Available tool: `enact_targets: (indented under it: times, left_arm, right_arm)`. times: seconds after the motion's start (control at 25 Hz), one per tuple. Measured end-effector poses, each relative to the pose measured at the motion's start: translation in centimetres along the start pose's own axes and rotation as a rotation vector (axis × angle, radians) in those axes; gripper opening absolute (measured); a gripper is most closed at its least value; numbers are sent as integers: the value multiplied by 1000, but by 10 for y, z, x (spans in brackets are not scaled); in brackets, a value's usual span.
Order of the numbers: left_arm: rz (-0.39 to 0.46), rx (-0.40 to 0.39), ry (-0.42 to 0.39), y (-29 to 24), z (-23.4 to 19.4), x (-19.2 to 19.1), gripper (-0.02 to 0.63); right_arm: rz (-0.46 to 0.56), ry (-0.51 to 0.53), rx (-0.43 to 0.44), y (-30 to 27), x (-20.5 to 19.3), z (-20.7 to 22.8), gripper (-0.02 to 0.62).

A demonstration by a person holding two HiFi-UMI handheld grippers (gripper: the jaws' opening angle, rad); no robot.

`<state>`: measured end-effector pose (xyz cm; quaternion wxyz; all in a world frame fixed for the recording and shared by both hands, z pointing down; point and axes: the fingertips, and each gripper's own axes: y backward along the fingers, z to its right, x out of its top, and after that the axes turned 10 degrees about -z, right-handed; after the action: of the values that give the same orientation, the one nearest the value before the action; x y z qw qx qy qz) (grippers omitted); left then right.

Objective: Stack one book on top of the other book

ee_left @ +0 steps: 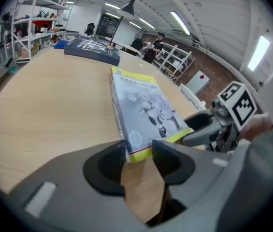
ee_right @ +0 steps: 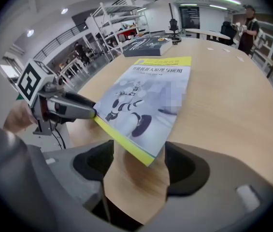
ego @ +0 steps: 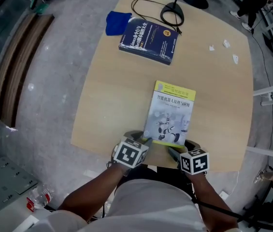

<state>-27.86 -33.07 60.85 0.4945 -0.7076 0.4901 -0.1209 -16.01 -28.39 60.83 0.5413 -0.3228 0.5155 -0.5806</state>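
Nearest the head camera, two forearms (ego: pixel 90 195) are seen reaching up from the bottom of the frame to the near edge of the table (ego: pixel 102 105). Both tools are set at the yellow-and-grey book (ego: pixel 171 111), presumably because a wide, flat cover is steadier when taken at two corners.

Table: pale wood, rounded corners, mostly bare.

Dark blue book (ego: pixel 148 40): thick, laid flat at the far side, well apart from the other book. It is judged to be the base of the stack, being the bulkier and out of both tools' reach.

Yellow-and-grey book: thinner, cover up, its near edge close to the table's near edge. It is judged to be the one to be carried over. Stacking is not yet begun.

Left gripper (ee_left: pixel 138 151): jaws are set partly apart with the book's near left corner lodged between them. Pads are seen at the corner's edges, but no firm pinch is shown.

Right gripper (ee_right: pixel 136 153): jaws are spread wide, and the near right corner lies between them untouched. A closing here is judged necessary before any lift.

Blue cloth (ego: pixel 117 22): bunched just beside the dark book's far left corner; whether it touches cannot be told.

Black cable (ego: pixel 173 7): looped behind the dark book.

Paper scraps (ego: pixel 226 43): far right, clear of the likely path.
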Motion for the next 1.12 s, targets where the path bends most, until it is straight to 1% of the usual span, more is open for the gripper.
enact_targets:
  times: [0.04, 0.08, 0.16, 0.24, 0.32, 0.4, 0.48, 0.6, 0.72, 0.8, 0.96, 1.04, 1.12]
  left_arm:
    - [2, -6, 0, 3, -1, 2, 185]
    - [16, -8, 1, 8, -2, 8, 167]
    - [69, 1, 7, 20, -9, 27, 166]
    - [127, 24, 18, 29, -22, 53, 171]
    - [164, 47, 32, 30, -37, 79, 197]
    - [179, 61, 36, 25, -47, 103, 225]
    - [190, 63, 30, 17, -53, 126, 245]
    - [192, 61, 28, 6, -57, 151, 252]
    - [182, 62, 22, -5, -55, 165, 252]
    - [171, 61, 15, -11, -52, 173, 253]
    - [133, 41, 3, -18, -43, 179, 261]
    - [133, 37, 9, -18, -41, 180, 261]
    - [137, 53, 2, -20, -42, 181, 267]
  right_arm:
    - [25, -19, 22, 4, 3, 2, 330]
    - [54, -39, 40, 10, 8, 6, 330]
    - [118, -79, 64, 25, 22, 18, 330]
    - [186, -127, 72, 37, 44, 36, 330]
    - [249, -174, 61, 41, 71, 58, 330]
    - [306, -218, 58, 43, 99, 78, 330]
    - [341, -251, 65, 42, 122, 92, 330]
    - [350, -269, 49, 37, 145, 105, 330]
    - [336, -269, 16, 33, 150, 111, 330]
    - [317, -263, 10, 28, 150, 111, 330]
    - [296, -261, 46, 19, 152, 103, 330]
    - [289, -254, 64, 16, 154, 99, 330]
    - [282, -243, 73, 13, 154, 95, 330]
